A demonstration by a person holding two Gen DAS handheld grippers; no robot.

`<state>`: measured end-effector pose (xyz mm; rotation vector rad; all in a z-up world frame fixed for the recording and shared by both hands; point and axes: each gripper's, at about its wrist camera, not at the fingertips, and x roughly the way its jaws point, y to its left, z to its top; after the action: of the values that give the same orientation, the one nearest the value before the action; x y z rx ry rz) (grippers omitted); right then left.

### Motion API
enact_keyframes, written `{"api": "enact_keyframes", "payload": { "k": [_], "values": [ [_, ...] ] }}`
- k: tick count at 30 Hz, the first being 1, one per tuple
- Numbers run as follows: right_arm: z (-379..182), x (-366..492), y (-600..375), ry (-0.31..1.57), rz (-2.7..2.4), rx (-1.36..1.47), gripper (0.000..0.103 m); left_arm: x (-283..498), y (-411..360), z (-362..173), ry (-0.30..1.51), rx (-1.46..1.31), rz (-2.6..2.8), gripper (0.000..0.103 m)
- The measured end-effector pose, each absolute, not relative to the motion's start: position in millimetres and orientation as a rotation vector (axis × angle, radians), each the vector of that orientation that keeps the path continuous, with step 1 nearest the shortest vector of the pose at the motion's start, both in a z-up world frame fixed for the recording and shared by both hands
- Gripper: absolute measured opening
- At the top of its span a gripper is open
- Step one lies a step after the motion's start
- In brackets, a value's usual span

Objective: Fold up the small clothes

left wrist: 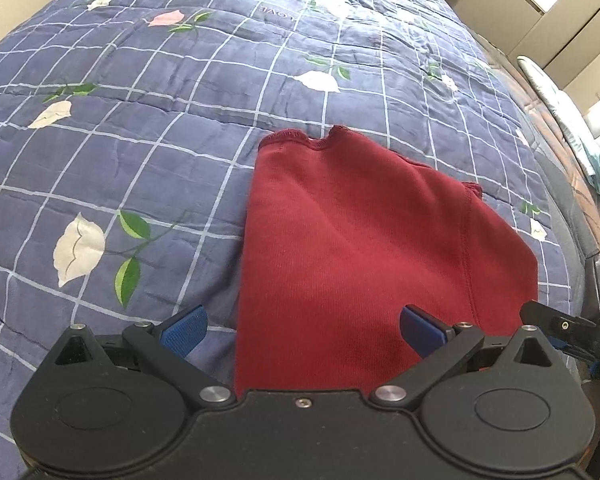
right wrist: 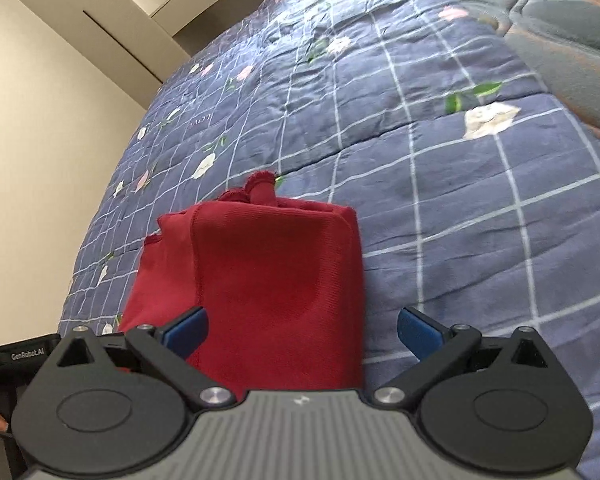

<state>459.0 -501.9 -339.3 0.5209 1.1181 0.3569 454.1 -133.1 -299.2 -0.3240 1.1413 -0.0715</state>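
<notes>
A dark red garment (left wrist: 360, 248) lies folded into a rough rectangle on the blue checked quilt (left wrist: 140, 152). Its hemmed edge points away from me. My left gripper (left wrist: 302, 330) is open and empty, with its blue pads (left wrist: 184, 330) spread over the garment's near left edge. In the right wrist view the same garment (right wrist: 268, 272) shows as a thick folded stack with a rolled bit of cloth at its far end. My right gripper (right wrist: 302, 330) is open and empty over the garment's near right edge, on the quilt (right wrist: 480, 220).
The right gripper's black body (left wrist: 568, 328) shows at the left wrist view's right edge. A second grey and orange quilt (right wrist: 560, 20) lies at the far right. A beige wall (right wrist: 40, 140) and cupboards stand beyond the bed.
</notes>
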Motion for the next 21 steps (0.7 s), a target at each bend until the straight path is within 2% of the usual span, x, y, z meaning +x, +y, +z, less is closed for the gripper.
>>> {"api": "enact_keyframes", "payload": {
  "k": [7, 19, 21],
  "values": [
    [-356, 468, -499, 1.174, 0.328, 0.593, 0.103, 469, -117, -321, 1.180, -0.428, -0.030, 0.102],
    [-358, 462, -500, 1.151, 0.307, 0.631, 0.103, 479, -121, -334, 1.249, -0.476, -0.027, 0.102],
    [-357, 460, -499, 1.142, 0.298, 0.621, 0.100, 480, -123, -334, 1.253, -0.481, -0.037, 0.102]
  ]
}}
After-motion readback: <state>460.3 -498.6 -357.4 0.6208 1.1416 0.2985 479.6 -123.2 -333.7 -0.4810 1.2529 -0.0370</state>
